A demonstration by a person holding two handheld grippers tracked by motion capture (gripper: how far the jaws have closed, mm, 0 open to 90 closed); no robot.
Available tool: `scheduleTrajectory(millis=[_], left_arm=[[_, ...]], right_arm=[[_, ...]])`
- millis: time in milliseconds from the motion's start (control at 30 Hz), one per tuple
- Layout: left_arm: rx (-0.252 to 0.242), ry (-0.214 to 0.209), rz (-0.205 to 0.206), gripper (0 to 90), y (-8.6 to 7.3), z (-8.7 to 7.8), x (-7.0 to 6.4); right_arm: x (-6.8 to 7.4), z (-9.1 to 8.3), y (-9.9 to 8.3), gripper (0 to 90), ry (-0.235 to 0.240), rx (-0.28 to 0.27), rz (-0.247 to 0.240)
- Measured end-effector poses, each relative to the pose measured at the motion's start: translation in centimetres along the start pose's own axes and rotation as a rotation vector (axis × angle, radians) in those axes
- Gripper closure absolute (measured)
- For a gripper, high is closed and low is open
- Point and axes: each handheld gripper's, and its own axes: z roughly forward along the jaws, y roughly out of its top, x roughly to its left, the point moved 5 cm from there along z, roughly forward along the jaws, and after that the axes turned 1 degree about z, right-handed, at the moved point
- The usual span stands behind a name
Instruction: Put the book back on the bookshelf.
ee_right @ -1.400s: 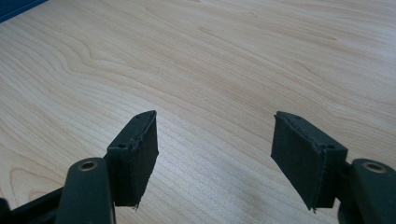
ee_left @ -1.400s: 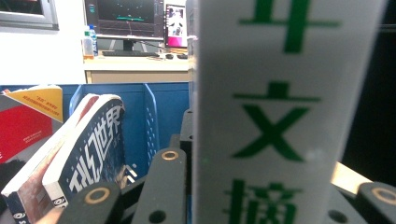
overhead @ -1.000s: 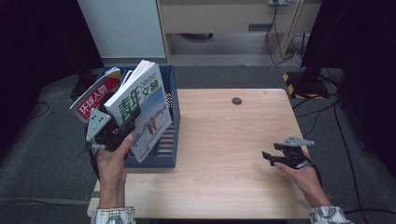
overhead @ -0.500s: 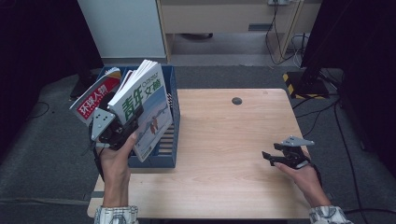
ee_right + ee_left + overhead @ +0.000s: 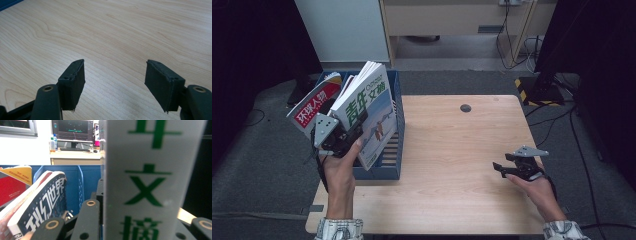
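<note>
At the surface's left edge, high view:
Left gripper [image 5: 346,136]: closed on the lower edge of the green-lettered magazine [image 5: 367,117], gripped low so the cover stands free above the rack.
Green-lettered magazine: upright, tilted slightly, raised over the blue file rack [image 5: 393,150]; judged to be in transit into or out of a slot.
Red magazine [image 5: 312,107]: leans outward in the rack's far-left part, leaving a gap beside it.
Blue file rack: sits on the wooden surface [image 5: 452,160] at its left side, slots facing up for vertical filing.
Right gripper [image 5: 507,169]: well apart on the right, low over bare wood, kept out of the way.

Left gripper view:
Green-lettered magazine [image 5: 150,182]: held between the jaws, close to the lens.
Dark-blue magazine [image 5: 40,205]: slanted against a blue divider [image 5: 80,187], with the red magazine [image 5: 11,190] behind it.

Right gripper view:
Right gripper [image 5: 115,82]: jaws spread wide, holding nothing, bare wood grain below.
</note>
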Motion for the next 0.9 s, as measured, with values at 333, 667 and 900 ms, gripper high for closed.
scheduleTrajectory(millis=[333, 667, 900], left_arm=[[-0.002, 0.001, 0.008, 73.8, -0.2, 1.3, -0.3], [-0.007, 0.002, 0.004, 73.8, -0.6, 2.2, -0.3], [-0.008, 0.005, 0.0, 73.8, -0.9, 2.6, 0.1]], right_arm=[[-0.1, -0.1, 0.0, 32.6, 0.0, 0.0, 0.001], [-0.3, -0.2, -0.1, 32.6, -0.003, -0.003, 0.013], [-0.3, -0.2, -0.1, 32.7, -0.002, -0.006, 0.014]])
